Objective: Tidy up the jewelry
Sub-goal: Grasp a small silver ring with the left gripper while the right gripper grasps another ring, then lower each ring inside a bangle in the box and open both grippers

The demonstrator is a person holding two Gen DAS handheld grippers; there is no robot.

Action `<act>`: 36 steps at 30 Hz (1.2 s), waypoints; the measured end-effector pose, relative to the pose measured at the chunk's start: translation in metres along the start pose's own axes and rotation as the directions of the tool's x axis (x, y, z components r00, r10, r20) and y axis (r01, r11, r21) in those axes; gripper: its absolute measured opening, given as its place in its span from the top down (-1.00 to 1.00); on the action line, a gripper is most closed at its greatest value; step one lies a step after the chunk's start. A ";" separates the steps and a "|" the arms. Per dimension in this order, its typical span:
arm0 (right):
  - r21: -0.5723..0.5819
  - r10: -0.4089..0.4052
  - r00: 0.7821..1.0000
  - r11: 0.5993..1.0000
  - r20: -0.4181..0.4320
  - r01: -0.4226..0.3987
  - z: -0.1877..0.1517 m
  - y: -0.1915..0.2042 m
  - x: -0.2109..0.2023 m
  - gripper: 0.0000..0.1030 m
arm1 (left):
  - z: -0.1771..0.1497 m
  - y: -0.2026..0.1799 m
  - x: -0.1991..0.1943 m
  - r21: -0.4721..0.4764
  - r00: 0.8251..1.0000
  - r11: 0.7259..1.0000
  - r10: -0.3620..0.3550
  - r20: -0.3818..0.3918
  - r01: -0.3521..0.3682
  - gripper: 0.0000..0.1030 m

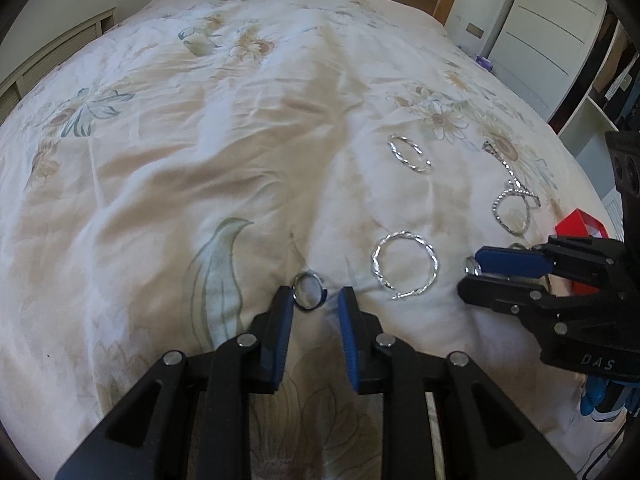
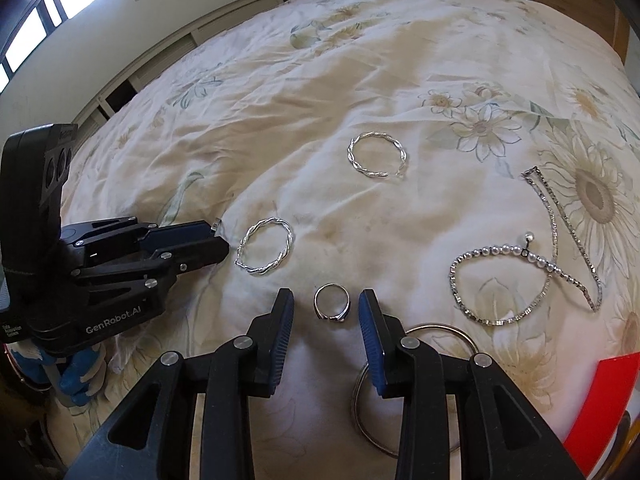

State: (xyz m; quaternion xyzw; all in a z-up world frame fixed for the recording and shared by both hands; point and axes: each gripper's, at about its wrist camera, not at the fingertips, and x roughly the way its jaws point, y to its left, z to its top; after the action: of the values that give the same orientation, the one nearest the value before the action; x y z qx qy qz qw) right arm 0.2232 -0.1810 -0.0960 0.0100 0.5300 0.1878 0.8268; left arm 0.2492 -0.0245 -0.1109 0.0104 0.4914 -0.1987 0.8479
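Lying on quilt (image 2: 280,80): 2 twisted bangles (image 2: 265,245) | 2 rings (image 2: 332,302)

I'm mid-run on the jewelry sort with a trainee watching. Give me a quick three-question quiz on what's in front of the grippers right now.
1. True or false: the left gripper is shut on the ring in front of it.
2. How many twisted silver bangles lie on the bedspread? A) one B) two C) four
3. In the right wrist view, which piece is partly covered by a finger of the right gripper?

Key: 1. False, its jaws stand apart on either side of the ring. 2. B. 3. The plain hoop bangle.
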 end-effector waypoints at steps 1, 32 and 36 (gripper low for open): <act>-0.004 0.000 1.000 1.000 -0.003 0.000 0.000 0.000 0.001 0.34 | 0.000 0.001 0.001 -0.004 1.000 1.000 0.003 0.002 -0.003 0.67; 0.093 -0.018 0.987 0.996 0.158 0.003 -0.063 -0.021 -0.115 0.64 | -0.009 -0.056 -0.083 0.014 0.994 0.999 -0.049 0.095 0.048 0.94; 0.161 -0.090 0.982 0.985 0.165 0.063 -0.092 -0.060 -0.143 0.64 | -0.006 -0.105 -0.088 0.071 0.989 0.991 -0.116 0.091 0.110 0.94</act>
State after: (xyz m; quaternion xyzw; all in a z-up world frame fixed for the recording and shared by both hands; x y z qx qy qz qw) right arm 0.1079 -0.2995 -0.0240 0.0699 0.4699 0.1124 0.8727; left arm 0.1688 -0.0913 -0.0215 0.0008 0.4435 -0.2626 0.8569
